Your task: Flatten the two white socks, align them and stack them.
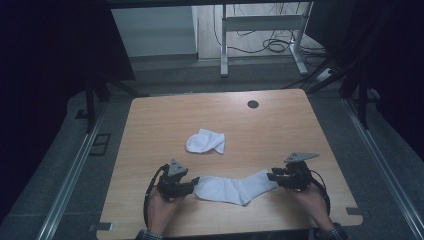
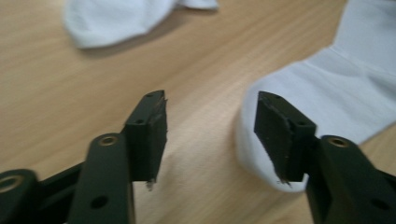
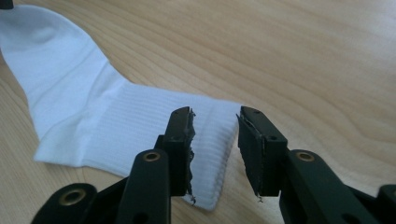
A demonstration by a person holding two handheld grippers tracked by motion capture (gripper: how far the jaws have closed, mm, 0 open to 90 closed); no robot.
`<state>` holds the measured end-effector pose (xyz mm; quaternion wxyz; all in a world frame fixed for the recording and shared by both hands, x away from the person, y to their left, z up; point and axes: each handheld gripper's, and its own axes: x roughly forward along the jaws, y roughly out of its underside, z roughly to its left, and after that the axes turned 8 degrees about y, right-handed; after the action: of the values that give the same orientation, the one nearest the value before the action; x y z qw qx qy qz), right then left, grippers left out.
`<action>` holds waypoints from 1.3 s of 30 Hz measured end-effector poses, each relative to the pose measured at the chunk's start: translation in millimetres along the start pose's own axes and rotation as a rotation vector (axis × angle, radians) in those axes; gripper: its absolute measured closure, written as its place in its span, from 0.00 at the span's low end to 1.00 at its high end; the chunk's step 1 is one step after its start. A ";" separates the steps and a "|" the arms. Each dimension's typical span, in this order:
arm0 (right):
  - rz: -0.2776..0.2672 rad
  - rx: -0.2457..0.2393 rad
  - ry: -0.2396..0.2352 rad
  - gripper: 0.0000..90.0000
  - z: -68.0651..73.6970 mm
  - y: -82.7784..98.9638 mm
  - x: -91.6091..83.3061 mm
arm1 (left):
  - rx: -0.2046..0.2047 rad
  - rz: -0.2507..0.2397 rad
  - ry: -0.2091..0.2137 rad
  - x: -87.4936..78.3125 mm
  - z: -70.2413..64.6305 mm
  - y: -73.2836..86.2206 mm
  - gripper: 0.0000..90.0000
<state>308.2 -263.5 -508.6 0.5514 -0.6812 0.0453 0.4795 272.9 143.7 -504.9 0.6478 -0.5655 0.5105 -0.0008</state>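
Here: white sock (image 1: 235,188) flat, ribbed cuff | left gripper (image 2: 210,135) jaws wide | right gripper (image 3: 215,149) jaws parted

High view overlooks the table (image 1: 150,120); gripper views sit close above it.

Black two-jaw grippers (image 1: 196,182) — grey triangular plates, trailing cables, plaid cuffs (image 1: 148,235).

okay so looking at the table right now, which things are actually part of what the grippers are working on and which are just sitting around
In play, as far as I can judge:
flat sock
left gripper, open at its toe end
right gripper, open at its cuff

Lying about:
folded sock, possibly next
table's cable hole
desk frame
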 end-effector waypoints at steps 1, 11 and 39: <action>0.000 -0.006 -0.001 0.70 -0.4 -1.9 -0.5 | -0.006 -0.004 -0.002 -1.5 2.9 1.5 0.45; -0.001 -0.031 -0.011 0.66 2.0 -16.9 7.4 | -0.081 0.023 -0.086 -1.3 32.4 30.4 0.37; 0.006 -0.098 -0.053 0.68 24.6 -94.4 69.3 | -0.093 0.048 -0.135 5.6 39.8 39.6 0.18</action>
<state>386.3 -175.0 -488.8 0.5169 -0.6944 0.0092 0.5006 279.2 183.8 -544.1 0.6536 -0.5812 0.4788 0.0763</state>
